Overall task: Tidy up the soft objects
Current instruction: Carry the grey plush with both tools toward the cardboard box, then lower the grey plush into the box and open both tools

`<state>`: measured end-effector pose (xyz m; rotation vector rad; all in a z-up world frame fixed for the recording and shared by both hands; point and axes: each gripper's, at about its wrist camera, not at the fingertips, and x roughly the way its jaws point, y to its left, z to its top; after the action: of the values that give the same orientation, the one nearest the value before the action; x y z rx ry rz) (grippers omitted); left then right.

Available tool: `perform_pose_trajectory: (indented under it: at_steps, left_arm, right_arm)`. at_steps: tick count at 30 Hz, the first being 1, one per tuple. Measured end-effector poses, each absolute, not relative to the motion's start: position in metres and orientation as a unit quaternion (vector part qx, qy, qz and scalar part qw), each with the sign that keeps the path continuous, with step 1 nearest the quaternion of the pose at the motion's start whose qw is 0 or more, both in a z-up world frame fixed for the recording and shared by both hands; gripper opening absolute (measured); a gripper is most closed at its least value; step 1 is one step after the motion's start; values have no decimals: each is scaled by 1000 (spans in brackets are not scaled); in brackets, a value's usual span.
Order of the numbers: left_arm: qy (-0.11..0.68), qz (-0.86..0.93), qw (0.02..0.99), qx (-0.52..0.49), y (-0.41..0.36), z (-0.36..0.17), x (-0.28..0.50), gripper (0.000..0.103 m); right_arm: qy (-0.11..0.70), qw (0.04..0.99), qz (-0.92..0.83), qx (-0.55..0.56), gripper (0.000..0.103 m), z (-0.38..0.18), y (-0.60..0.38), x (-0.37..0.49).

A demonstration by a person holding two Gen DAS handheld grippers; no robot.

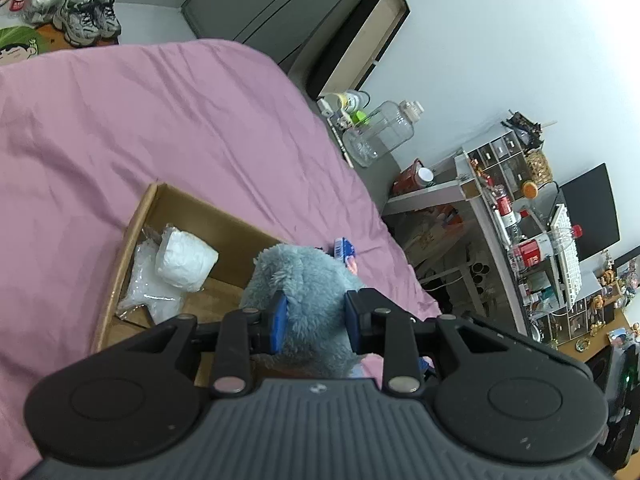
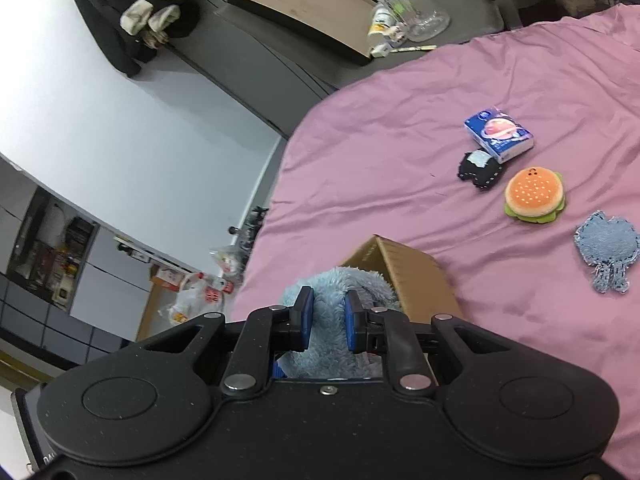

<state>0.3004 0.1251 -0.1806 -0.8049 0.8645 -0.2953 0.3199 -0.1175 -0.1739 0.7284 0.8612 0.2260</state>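
We pinch one fluffy blue-grey plush toy (image 1: 304, 280) with both tongs — left gripper (image 1: 316, 316) and right gripper (image 2: 327, 322) each clamp its fur. It hangs over the open brown cardboard box (image 1: 192, 208) on the pink bedsheet (image 1: 120, 120), near the bed's edge — white plastic-wrapped bundles (image 1: 182, 258) already inside.

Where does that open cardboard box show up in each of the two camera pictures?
Left wrist view: the cardboard box lies lower left on the pink bedsheet, open, with white bags inside, behind the fluffy blue plush toy.
Right wrist view: the cardboard box sits centre, just beyond the gripper; only its outer side shows.
Shared landmark: the fluffy blue plush toy, clamped between both grippers' pads.
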Motion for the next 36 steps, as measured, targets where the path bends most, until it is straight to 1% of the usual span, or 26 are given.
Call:
perform_pose_trajectory:
  at_steps: [7, 13, 18, 21, 23, 27, 29, 31, 34, 36]
  left_arm:
    - [415, -142, 814, -380, 125, -202, 311, 30]
    - [420, -140, 814, -376, 121, -210, 319, 30]
    - [436, -130, 811, -367, 118, -212, 321, 34]
    - [442, -122, 813, -358, 119, -208, 319, 42]
    - [442, -116, 817, -351, 119, -203, 316, 53]
    - [441, -107, 830, -325, 113, -186, 310, 59]
    - [441, -103, 834, -316, 110, -178, 305, 65]
    - [440, -97, 840, -303, 106, -170, 299, 70]
    - [437, -87, 850, -283, 98, -157, 290, 77]
    - [437, -81, 854, -271, 94, -150, 284, 80]
  right_arm:
    - [418, 839, 88, 338, 19, -187, -115, 329]
    - [417, 838, 77, 343, 20, -191, -118, 332]
    - [408, 837, 64, 358, 26, -190, -126, 331]
    - [409, 835, 64, 363, 26, -189, -129, 328]
    - [408, 835, 67, 364, 29, -186, -130, 325]
    - [401, 838, 74, 363, 37, -176, -133, 316]
    - [397, 839, 77, 363, 43, -169, -136, 311]
    - [393, 843, 78, 360, 45, -162, -140, 305]
    - [389, 847, 73, 355, 53, -153, -147, 295]
    - [386, 850, 71, 353, 54, -148, -153, 288]
